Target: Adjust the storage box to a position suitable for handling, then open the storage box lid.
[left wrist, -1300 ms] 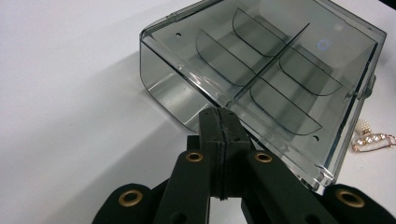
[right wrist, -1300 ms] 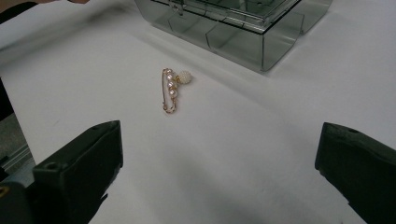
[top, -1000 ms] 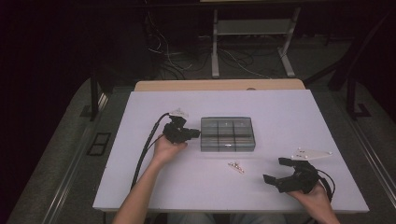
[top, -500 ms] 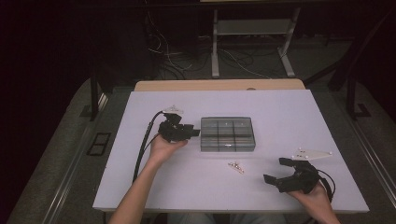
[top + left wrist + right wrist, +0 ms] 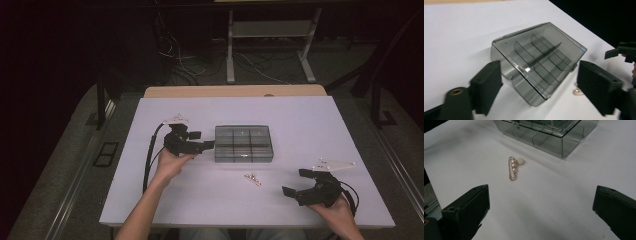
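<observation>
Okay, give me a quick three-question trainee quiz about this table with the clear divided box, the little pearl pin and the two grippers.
1. True or false: the pearl pin lies inside the clear box.
2. Which gripper is nearer the box: the left gripper or the right gripper?
3. What state is the box lid in: A) fully removed, B) closed, C) propped open?

Key
1. False: it lies on the white table, in front of the box.
2. The left gripper, at the box's left end, with its jaws apart and nothing between them.
3. B: the lid lies flat over the dividers.
</observation>
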`<control>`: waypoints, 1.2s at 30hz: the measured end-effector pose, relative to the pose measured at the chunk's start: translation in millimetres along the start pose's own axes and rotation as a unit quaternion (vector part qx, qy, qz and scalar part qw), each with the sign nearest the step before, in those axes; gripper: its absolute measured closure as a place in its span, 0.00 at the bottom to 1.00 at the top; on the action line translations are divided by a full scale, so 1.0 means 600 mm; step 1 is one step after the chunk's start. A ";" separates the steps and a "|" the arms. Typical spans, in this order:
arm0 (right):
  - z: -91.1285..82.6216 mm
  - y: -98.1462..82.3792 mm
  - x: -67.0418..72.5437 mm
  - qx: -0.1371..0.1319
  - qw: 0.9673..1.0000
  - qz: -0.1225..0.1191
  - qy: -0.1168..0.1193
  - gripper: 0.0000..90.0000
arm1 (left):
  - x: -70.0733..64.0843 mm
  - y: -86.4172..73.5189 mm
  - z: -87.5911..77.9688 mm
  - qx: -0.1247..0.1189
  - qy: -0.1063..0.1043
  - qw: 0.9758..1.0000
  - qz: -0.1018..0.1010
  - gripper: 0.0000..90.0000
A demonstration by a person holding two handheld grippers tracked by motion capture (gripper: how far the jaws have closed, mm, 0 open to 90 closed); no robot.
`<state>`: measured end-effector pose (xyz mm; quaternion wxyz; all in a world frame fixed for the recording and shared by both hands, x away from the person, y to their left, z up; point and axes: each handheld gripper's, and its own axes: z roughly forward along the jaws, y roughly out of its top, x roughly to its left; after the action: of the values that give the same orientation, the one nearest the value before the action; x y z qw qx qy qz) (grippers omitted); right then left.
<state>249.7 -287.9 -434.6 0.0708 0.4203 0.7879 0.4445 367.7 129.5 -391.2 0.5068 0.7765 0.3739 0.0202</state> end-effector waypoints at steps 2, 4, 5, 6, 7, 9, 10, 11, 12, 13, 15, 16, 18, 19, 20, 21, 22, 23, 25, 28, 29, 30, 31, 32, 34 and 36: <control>0.000 0.000 0.001 0.000 1.000 0.000 0.000 0.01 | -0.006 -0.003 -0.002 -0.002 0.000 1.000 0.003 0.11; 0.000 0.000 0.001 0.000 1.000 0.000 0.000 0.01 | -0.012 -0.005 -0.001 -0.003 0.002 1.000 0.012 0.06; 0.000 0.000 0.001 0.000 1.000 -0.001 0.000 0.01 | -0.015 -0.006 -0.001 -0.004 0.004 1.000 0.016 0.00; 0.000 0.000 0.001 0.000 1.000 0.000 0.000 0.01 | -0.017 -0.008 -0.001 -0.006 0.001 1.000 0.016 0.00; 0.000 0.000 0.001 0.000 1.000 0.000 0.000 0.01 | -0.020 -0.010 -0.001 -0.007 -0.001 1.000 0.015 0.00; 0.000 0.000 0.000 0.000 1.000 -0.001 0.001 0.01 | -0.025 -0.014 0.000 -0.004 -0.002 1.000 0.020 0.00; 0.000 0.000 0.001 0.000 1.000 0.000 0.001 0.01 | -0.027 -0.016 0.001 -0.002 -0.004 1.000 0.020 0.00; 0.000 0.000 0.000 0.000 1.000 0.000 0.001 0.01 | -0.029 -0.017 0.002 0.002 -0.006 1.000 0.023 0.00; 0.000 0.000 0.000 0.000 1.000 0.000 0.001 0.01 | -0.031 -0.019 0.003 0.004 -0.007 1.000 0.022 0.00; 0.000 0.000 0.000 0.000 1.000 0.000 0.000 0.01 | -0.032 -0.021 0.004 0.008 -0.008 1.000 0.025 0.00; -0.001 -0.001 0.000 -0.001 1.000 0.000 0.000 0.01 | -0.035 -0.024 0.007 0.013 -0.010 1.000 0.026 0.00; -0.001 -0.001 0.000 -0.001 1.000 0.000 0.000 0.01 | -0.037 -0.026 0.008 0.014 -0.010 0.999 0.028 0.00; -0.002 -0.001 0.001 -0.002 1.000 0.000 0.000 0.01 | -0.040 -0.032 0.012 0.021 -0.014 0.999 0.028 0.00; -0.002 -0.001 0.001 -0.002 1.000 0.000 0.000 0.01 | -0.042 -0.035 0.014 0.025 -0.014 0.999 0.030 0.00; -0.001 -0.001 0.001 -0.001 1.000 0.000 0.000 0.01 | -0.044 -0.038 0.016 0.030 -0.013 0.999 0.033 0.00; -0.001 -0.001 0.001 -0.001 1.000 -0.002 0.000 0.01 | -0.045 -0.041 0.019 0.035 -0.012 0.999 0.036 0.00; -0.001 -0.001 0.001 0.000 1.000 -0.002 0.000 0.01 | -0.046 -0.044 0.020 0.038 -0.013 0.998 0.037 0.00; 0.000 -0.001 0.001 0.001 1.000 0.000 0.000 0.01 | -0.047 -0.047 0.022 0.042 -0.015 0.998 0.036 0.00; 0.000 -0.001 0.001 0.001 1.000 0.000 0.000 0.01 | -0.049 -0.052 0.026 0.051 -0.013 0.998 0.040 0.00; 0.000 -0.001 0.001 0.001 1.000 -0.001 0.001 0.01 | -0.050 -0.057 0.032 0.076 -0.004 0.996 0.048 0.00; 0.000 -0.001 0.001 0.001 1.000 -0.001 0.001 0.01 | -0.050 -0.058 0.035 0.085 -0.001 0.995 0.053 0.00; 0.000 -0.001 0.001 0.002 1.000 -0.001 0.001 0.01 | -0.051 -0.059 0.037 0.092 0.001 0.994 0.053 0.00; 0.000 -0.001 0.001 0.002 1.000 0.000 0.001 0.01 | -0.051 -0.060 0.039 0.099 0.002 0.993 0.058 0.00; 0.000 -0.001 0.001 0.002 1.000 0.000 0.001 0.01 | -0.052 -0.061 0.041 0.104 0.004 0.993 0.060 0.00; 0.000 -0.001 0.001 0.002 1.000 0.000 0.002 0.01 | -0.051 -0.062 0.043 0.112 0.007 0.992 0.065 0.02; 0.000 -0.001 0.002 0.003 1.000 0.000 0.002 0.01 | -0.050 -0.062 0.045 0.116 0.012 0.991 0.068 0.05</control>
<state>248.8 -287.3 -434.8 0.0679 0.4197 0.7893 0.4430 336.6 98.2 -423.9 0.4066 0.8532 0.3260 0.0203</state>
